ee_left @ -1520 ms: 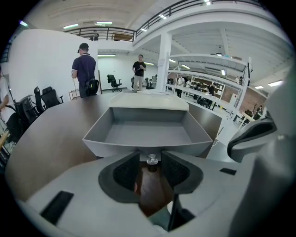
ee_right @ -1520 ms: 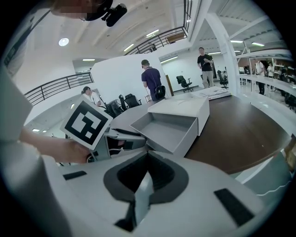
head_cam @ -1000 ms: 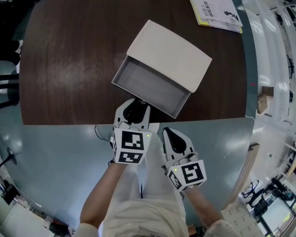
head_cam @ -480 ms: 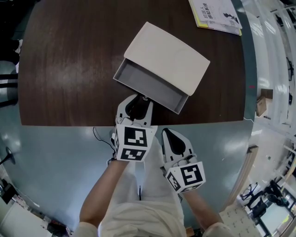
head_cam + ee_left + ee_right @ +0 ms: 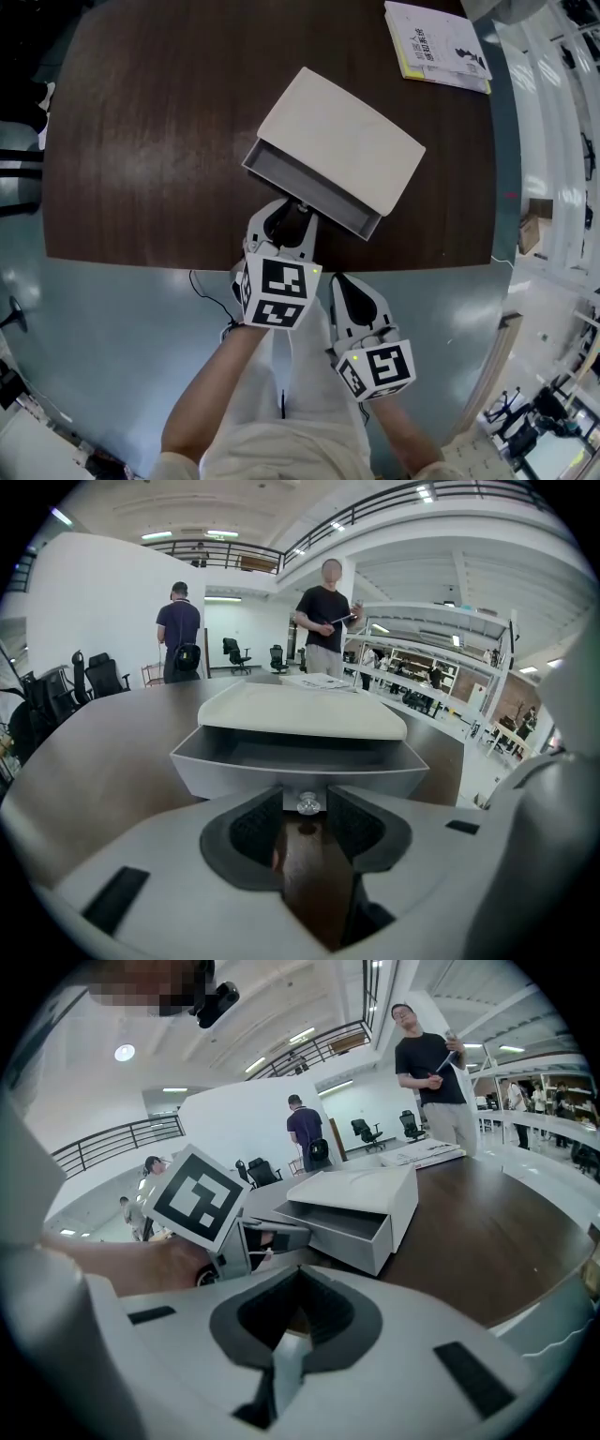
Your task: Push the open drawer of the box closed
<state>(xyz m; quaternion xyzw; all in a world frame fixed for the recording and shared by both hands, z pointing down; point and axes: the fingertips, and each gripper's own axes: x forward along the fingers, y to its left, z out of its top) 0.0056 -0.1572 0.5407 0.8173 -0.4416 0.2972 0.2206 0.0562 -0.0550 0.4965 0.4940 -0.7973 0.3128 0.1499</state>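
- At the near edge of the table (image 5: 141,141), I am holding my left gripper (image 5: 289,212) right up against the front of the drawer (image 5: 309,187). Its jaws are standing apart with the small knob (image 5: 307,805) sitting in the gap between their tips. They are not clamping it, as far as I can judge.
- The drawer is sticking out of the white box (image 5: 342,141) towards me, only partly in, with the box lying straight beyond it.
- The drawer front is running crosswise to my left gripper. Its long side is slanting across the head view from upper left to lower right. The slide line is therefore pointing away from me and slightly to my right, into the box.
- I am reckoning that the push has to go square to that front. An off-centre shove would probably turn the whole box on the table instead of seating the drawer.
- My right gripper (image 5: 301,1274) is hanging back off the table edge, well apart from the box, with its jaws closed on nothing. The left is plainly the nearer one and is already lined up on the knob.
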